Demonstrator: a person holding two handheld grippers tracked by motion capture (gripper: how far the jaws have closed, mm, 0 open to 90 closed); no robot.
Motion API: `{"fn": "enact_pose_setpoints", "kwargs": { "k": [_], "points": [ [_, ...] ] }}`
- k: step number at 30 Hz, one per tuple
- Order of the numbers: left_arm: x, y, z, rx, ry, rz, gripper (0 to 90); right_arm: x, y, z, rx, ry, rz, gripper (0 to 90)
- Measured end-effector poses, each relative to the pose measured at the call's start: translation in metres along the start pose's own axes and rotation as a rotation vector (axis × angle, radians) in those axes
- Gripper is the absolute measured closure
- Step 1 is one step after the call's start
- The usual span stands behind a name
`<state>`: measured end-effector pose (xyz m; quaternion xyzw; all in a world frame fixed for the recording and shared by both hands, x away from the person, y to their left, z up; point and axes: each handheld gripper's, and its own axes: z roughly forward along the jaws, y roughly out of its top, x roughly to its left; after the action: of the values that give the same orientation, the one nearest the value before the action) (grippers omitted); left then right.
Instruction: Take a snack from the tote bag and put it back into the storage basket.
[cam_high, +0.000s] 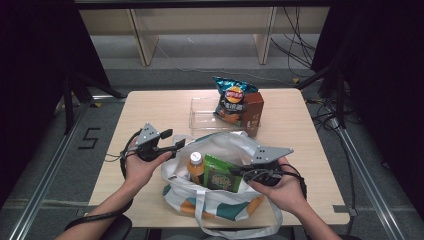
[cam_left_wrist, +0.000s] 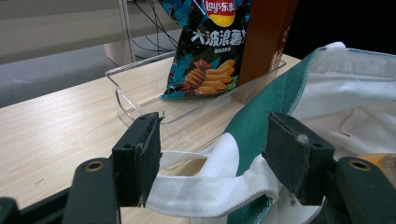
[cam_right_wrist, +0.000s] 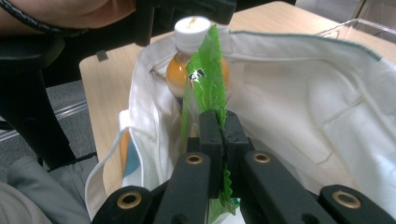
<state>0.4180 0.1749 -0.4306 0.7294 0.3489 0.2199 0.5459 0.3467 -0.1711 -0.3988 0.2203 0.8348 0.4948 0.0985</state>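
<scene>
The green packet (cam_right_wrist: 205, 84) stands on edge inside the open tote bag (cam_high: 220, 145), its top clear of the bag's mouth. The right gripper (cam_right_wrist: 223, 126) has its jaws pressed together on the packet's edge, pinching the foil flat between the pads. Just behind the packet, touching it, an orange juice bottle (cam_right_wrist: 187, 56) with a white cap stands upright in the bag.

In the high view the bag sits at the near middle of the table (cam_high: 150, 110), white with green and orange patches, one strap hanging over the near edge. The left gripper (cam_left_wrist: 212, 158) is at the bag's left rim; its jaws stand well apart with a white strap (cam_left_wrist: 205, 186) and the green-trimmed rim lying between them, and the pads do not seem to press on the cloth.

Farther back on the table lies a clear tray (cam_high: 200, 112). At its right end a chip bag (cam_high: 230, 100) leans upright against a brown carton (cam_high: 252, 107).
</scene>
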Motion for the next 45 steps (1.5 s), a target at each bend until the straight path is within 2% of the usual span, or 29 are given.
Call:
{"fn": "enact_pose_setpoints", "kwargs": {
  "k": [2, 4, 5, 6, 7, 8, 12, 13, 14, 15, 16, 17, 18, 21, 22, 23, 25, 26, 28, 29, 32, 33, 36, 37, 39, 41, 42, 44, 45],
  "points": [
    [0.000, 0.000, 0.000, 0.000, 0.000, 0.001, 35.6, 0.002, 0.002, -0.001, -0.006, -0.002, 0.022, 90.0],
    [0.000, 0.000, 0.000, 0.000, 0.000, 0.000, 35.6, 0.000, 0.004, -0.004, 0.002, 0.006, 0.013, 90.0],
    [0.000, 0.000, 0.000, 0.001, 0.003, 0.000, 35.6, 0.002, 0.004, -0.004, -0.011, -0.002, 0.039, 90.0],
    [0.000, 0.000, 0.000, 0.004, 0.005, 0.002, 35.6, 0.000, 0.006, -0.005, -0.001, -0.002, 0.012, 90.0],
    [0.000, 0.000, 0.000, 0.001, 0.002, 0.000, 35.6, 0.001, 0.006, -0.006, -0.010, -0.004, 0.026, 90.0],
    [0.000, 0.000, 0.000, 0.001, 0.001, -0.001, 35.6, 0.000, 0.007, -0.007, -0.016, -0.004, 0.011, 90.0],
    [0.000, 0.000, 0.000, 0.001, 0.001, 0.000, 35.6, 0.000, 0.011, -0.011, -0.015, -0.012, 0.041, 90.0],
    [0.000, 0.000, 0.000, 0.001, 0.001, 0.000, 35.6, -0.002, 0.011, -0.010, -0.042, -0.024, 0.016, 90.0],
    [0.000, 0.000, 0.000, 0.002, 0.001, 0.001, 35.6, -0.003, 0.012, -0.012, -0.024, -0.016, 0.021, 90.0],
    [0.000, 0.000, 0.000, 0.001, 0.001, 0.001, 35.6, -0.002, 0.013, -0.011, -0.041, -0.029, 0.036, 90.0],
    [0.000, 0.000, 0.000, 0.001, 0.001, -0.001, 35.6, -0.003, 0.014, -0.013, -0.026, -0.022, 0.038, 90.0],
    [0.000, 0.000, 0.000, 0.001, 0.002, 0.000, 35.6, -0.003, 0.014, -0.012, -0.049, -0.031, 0.034, 90.0],
    [0.000, 0.000, 0.000, 0.001, 0.002, 0.001, 35.6, -0.004, 0.015, -0.015, -0.029, -0.021, 0.039, 90.0],
    [0.000, 0.000, 0.000, 0.007, 0.007, 0.002, 35.6, -0.004, 0.018, -0.016, -0.054, -0.041, 0.033, 90.0],
    [0.000, 0.000, 0.000, 0.007, 0.007, 0.001, 35.6, -0.003, 0.019, -0.018, -0.033, -0.024, 0.057, 90.0],
    [0.000, 0.000, 0.000, 0.002, 0.002, 0.000, 35.6, -0.005, 0.020, -0.018, -0.046, -0.032, 0.040, 90.0],
    [0.000, 0.000, 0.000, 0.002, 0.003, 0.000, 35.6, -0.004, 0.022, -0.020, -0.042, -0.039, 0.055, 90.0],
    [0.000, 0.000, 0.000, 0.007, 0.007, 0.001, 35.6, -0.006, 0.023, -0.020, -0.055, -0.034, 0.031, 90.0],
    [0.000, 0.000, 0.000, 0.007, 0.007, 0.001, 35.6, -0.006, 0.024, -0.019, -0.078, -0.048, 0.042, 90.0],
    [0.000, 0.000, 0.000, 0.007, 0.007, 0.000, 35.6, -0.009, 0.026, -0.021, -0.062, -0.042, 0.013, 90.0],
    [0.000, 0.000, 0.000, 0.002, 0.002, 0.000, 35.6, -0.007, 0.027, -0.023, -0.058, -0.037, 0.061, 90.0],
    [0.000, 0.000, 0.000, 0.003, 0.003, 0.000, 35.6, -0.009, 0.028, -0.023, -0.070, -0.043, 0.036, 90.0],
    [0.000, 0.000, 0.000, 0.007, 0.007, 0.000, 35.6, -0.009, 0.029, -0.025, -0.072, -0.046, 0.044, 90.0],
    [0.000, 0.000, 0.000, 0.001, 0.001, 0.000, 35.6, -0.007, 0.030, -0.026, -0.063, -0.037, 0.069, 90.0],
    [0.000, 0.000, 0.000, 0.001, 0.002, 0.000, 35.6, -0.010, 0.032, -0.026, -0.079, -0.046, 0.032, 90.0],
    [0.000, 0.000, 0.000, 0.001, 0.001, 0.000, 35.6, -0.009, 0.034, -0.028, -0.087, -0.052, 0.039, 90.0],
    [0.000, 0.000, 0.000, 0.001, 0.002, 0.000, 35.6, -0.010, 0.035, -0.028, -0.105, -0.068, 0.019, 90.0],
    [0.000, 0.000, 0.000, 0.001, 0.003, 0.000, 35.6, -0.010, 0.036, -0.030, -0.092, -0.065, 0.024, 90.0],
    [0.000, 0.000, 0.000, 0.000, 0.002, 0.000, 35.6, -0.008, 0.036, -0.030, -0.104, -0.069, 0.051, 90.0]
  ]
}}
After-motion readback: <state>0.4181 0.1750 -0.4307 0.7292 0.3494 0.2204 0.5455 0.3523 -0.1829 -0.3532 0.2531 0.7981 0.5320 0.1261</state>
